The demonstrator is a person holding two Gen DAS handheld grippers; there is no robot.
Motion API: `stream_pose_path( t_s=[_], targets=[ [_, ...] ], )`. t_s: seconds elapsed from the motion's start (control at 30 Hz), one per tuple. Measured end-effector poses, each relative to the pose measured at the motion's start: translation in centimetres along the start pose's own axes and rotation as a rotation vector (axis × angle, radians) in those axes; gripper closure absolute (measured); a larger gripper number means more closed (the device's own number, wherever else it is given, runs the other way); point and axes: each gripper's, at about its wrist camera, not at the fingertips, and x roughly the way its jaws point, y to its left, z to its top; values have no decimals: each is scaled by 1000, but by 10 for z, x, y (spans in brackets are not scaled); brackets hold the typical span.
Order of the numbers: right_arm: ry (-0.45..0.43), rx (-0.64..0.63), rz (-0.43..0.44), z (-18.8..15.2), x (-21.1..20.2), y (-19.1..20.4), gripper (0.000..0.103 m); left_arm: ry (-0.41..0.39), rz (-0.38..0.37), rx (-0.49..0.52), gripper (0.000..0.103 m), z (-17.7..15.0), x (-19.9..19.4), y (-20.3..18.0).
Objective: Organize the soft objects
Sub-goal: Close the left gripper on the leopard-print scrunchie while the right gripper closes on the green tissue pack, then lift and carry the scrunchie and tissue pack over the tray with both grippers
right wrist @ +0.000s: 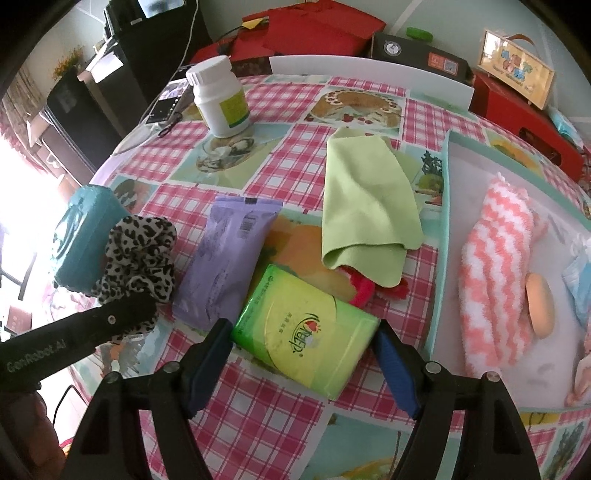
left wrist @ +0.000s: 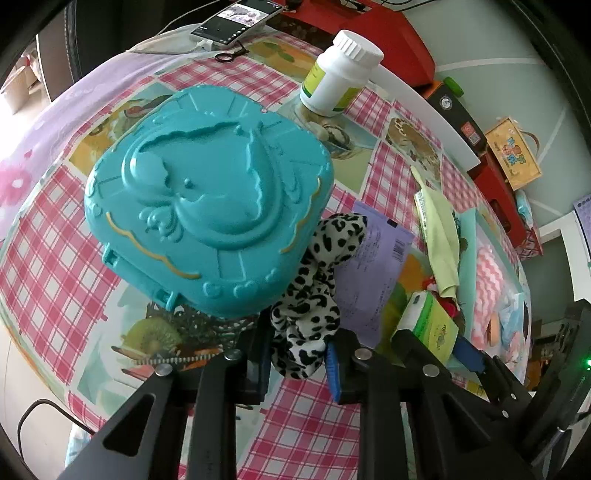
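1. Left hand-held gripper (left wrist: pixel 298 363): jaws narrowed onto the leopard-print scrunchie (left wrist: pixel 314 291), pads pressing its lower folds. Right hand-held gripper (right wrist: pixel 304 363): jaws wide apart on either side of the green tissue pack (right wrist: pixel 304 332), neither pad seen pressing on it.
2. Worktop (right wrist: pixel 295 417): covered by a pink-checked cloth with food pictures; red boxes (right wrist: pixel 317 33) and dark furniture behind, bright window light at the left.
3. Counted: one scrunchie, lying against the teal plastic case (left wrist: pixel 207 199); one green tissue pack; one purple wipes pack (right wrist: pixel 229 258) just beside the scrunchie; one light-green cloth (right wrist: pixel 365 206) over something red; one white pill bottle (right wrist: pixel 221 99) upright at the far side.
4. White tray (right wrist: pixel 448 236) at the right edge: one pink-and-white fuzzy sock (right wrist: pixel 495 266) inside, with a small tan round piece and pale blue items, too blurred to name.
5. Phone (left wrist: pixel 236 20) at the far edge. Teal case crowding the scrunchie on its left, purple pack on its right.
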Motion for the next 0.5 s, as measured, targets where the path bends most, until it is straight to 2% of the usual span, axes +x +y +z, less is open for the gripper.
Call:
stream_pose_path(
  t_s=[0.5],
  targets=[
    [-57,17,24,3,-19,-3,24,-52,-47,56,79,1,-19,-9]
  ],
)
